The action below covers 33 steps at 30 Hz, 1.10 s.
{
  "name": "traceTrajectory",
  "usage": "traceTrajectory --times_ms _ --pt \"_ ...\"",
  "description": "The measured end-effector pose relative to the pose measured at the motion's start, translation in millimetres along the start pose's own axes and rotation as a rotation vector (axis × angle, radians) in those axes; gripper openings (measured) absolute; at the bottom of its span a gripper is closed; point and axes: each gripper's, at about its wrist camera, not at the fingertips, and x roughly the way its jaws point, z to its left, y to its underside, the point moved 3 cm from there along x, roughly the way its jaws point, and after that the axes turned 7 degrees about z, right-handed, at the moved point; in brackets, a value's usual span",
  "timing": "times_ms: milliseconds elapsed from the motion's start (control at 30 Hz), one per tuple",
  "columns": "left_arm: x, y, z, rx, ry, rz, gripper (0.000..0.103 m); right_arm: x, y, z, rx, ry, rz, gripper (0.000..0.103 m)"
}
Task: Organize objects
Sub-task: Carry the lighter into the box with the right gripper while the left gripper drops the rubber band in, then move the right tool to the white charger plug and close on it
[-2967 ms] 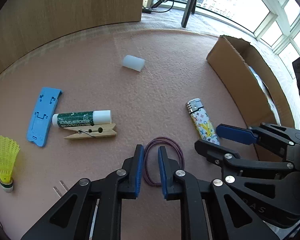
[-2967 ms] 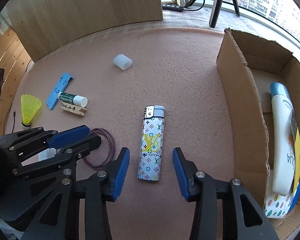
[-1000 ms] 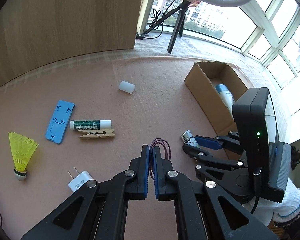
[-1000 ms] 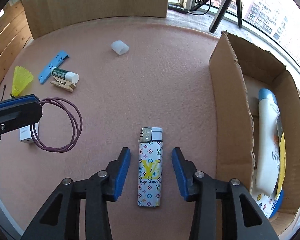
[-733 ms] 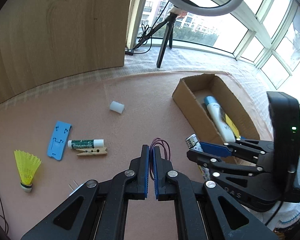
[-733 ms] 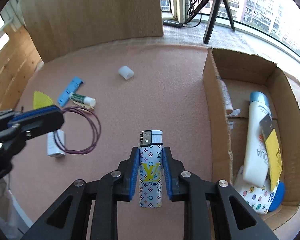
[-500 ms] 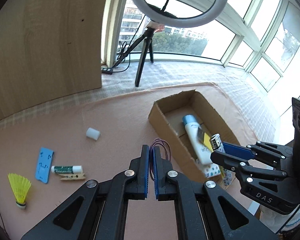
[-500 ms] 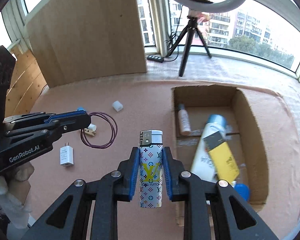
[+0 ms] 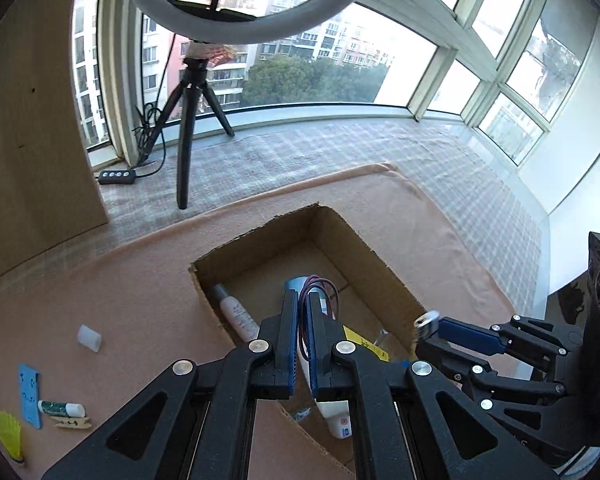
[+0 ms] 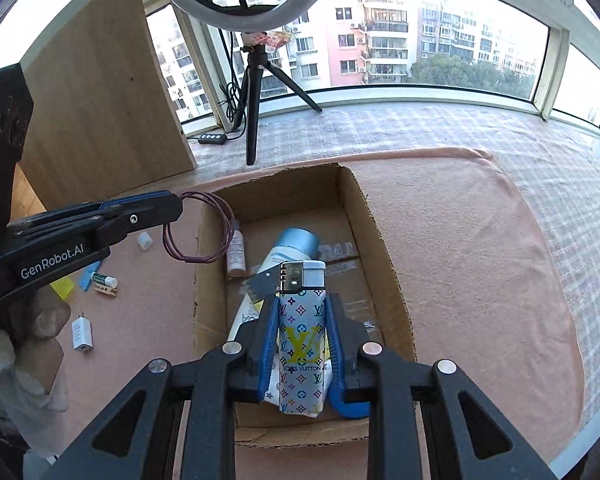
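Cardboard box half hides its bottles — left gripper pinches purple cord, right gripper clamps lighter.

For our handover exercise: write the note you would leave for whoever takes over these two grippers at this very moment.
Left gripper: shut on the purple hair tie, loop hanging above the box's near-left edge.
Right gripper: shut on the patterned lighter, held above the cardboard box.
In the box: white bottle, small tube.
On the pink mat: charger, clothespin, lip balm, blue stand, shuttlecock, white cap.
Left: drop both held things into the box, then fetch the rest.
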Motion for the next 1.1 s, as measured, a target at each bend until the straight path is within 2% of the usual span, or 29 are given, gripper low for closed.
traceTrajectory --times_ms 33,67,133,367,467,600,700,867,1000,1100 --pt "2.7 -0.8 -2.5 0.005 -0.015 0.007 0.006 0.8 0.3 -3.2 0.001 -0.002 0.0 0.027" --pt "3.7 -0.9 -4.0 0.007 -0.024 0.008 0.015 2.4 -0.2 -5.5 0.006 -0.001 -0.005 0.039" --pt "0.8 -0.2 -3.0 -0.004 -0.022 -0.005 0.029 0.4 0.7 -10.3 0.015 0.003 -0.021 0.054" --pt "-15.2 24.0 25.9 -0.052 -0.08 -0.015 0.03 12.6 6.7 -2.5 0.017 -0.028 0.013 0.054" --pt "-21.9 50.0 48.6 -0.07 -0.132 -0.003 0.03 16.8 9.6 16.5 -0.02 -0.042 0.02 0.054" --pt "-39.5 92.0 89.3 -0.165 -0.148 0.004 0.03 21.3 12.6 48.5 -0.054 -0.098 0.01 0.054" --pt "-57.4 124.2 118.2 -0.215 -0.212 -0.01 0.032 33.1 13.5 77.7 -0.079 -0.138 0.026 0.054" --pt "-87.0 175.8 163.5 -0.307 -0.225 -0.022 0.047 51.9 17.2 140.7 -0.188 -0.158 0.052 0.054" --pt "-103.2 211.8 201.5 -0.38 -0.25 -0.019 0.054 65.1 21.5 187.3 -0.236 -0.192 0.087 0.054" --pt "-108.2 234.0 220.2 -0.432 -0.188 -0.005 0.065 77.1 22.9 215.5 -0.247 -0.237 0.143 0.054"
